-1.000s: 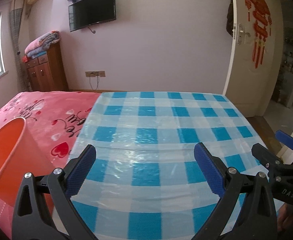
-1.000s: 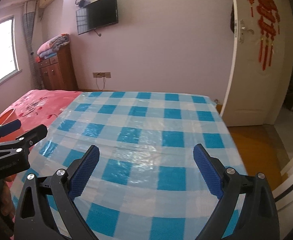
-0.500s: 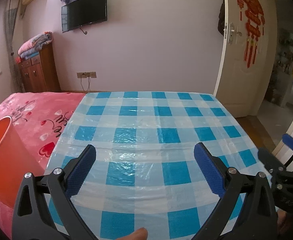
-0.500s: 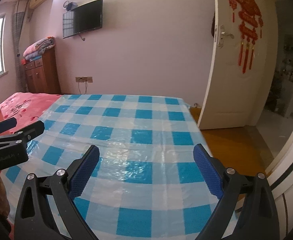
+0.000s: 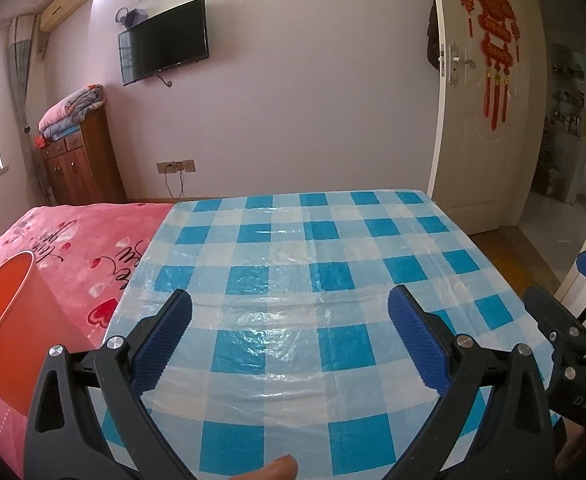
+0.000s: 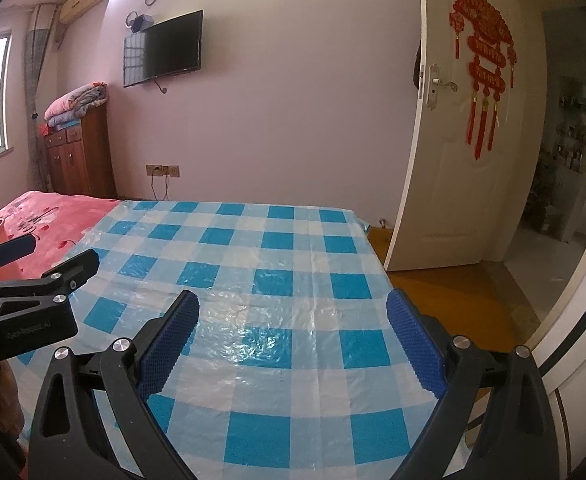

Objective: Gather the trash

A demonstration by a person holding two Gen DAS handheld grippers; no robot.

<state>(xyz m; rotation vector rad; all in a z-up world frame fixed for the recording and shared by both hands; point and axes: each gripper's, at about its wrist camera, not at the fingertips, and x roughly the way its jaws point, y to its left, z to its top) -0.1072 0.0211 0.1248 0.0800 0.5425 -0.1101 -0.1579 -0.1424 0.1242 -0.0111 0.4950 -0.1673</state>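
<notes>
— Bedroom, midday: where is the trash?

— None shows on the blue checked plastic sheet [image 5: 293,280]. Left gripper [image 5: 289,340] and right gripper [image 6: 293,344] hover side by side, jaws spread, holding nothing.

— And the bin?

— An orange bucket [image 5: 9,320] stands on the left gripper's outer side, the nearer arm.

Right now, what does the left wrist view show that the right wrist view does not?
Only the left wrist view shows the wide orange plastic bucket up close, beside the open left gripper.

Only the right wrist view shows bare orange wooden floor past the open right gripper.

Both share the blue checked plastic sheet, pink blanket and black wall television.
</notes>
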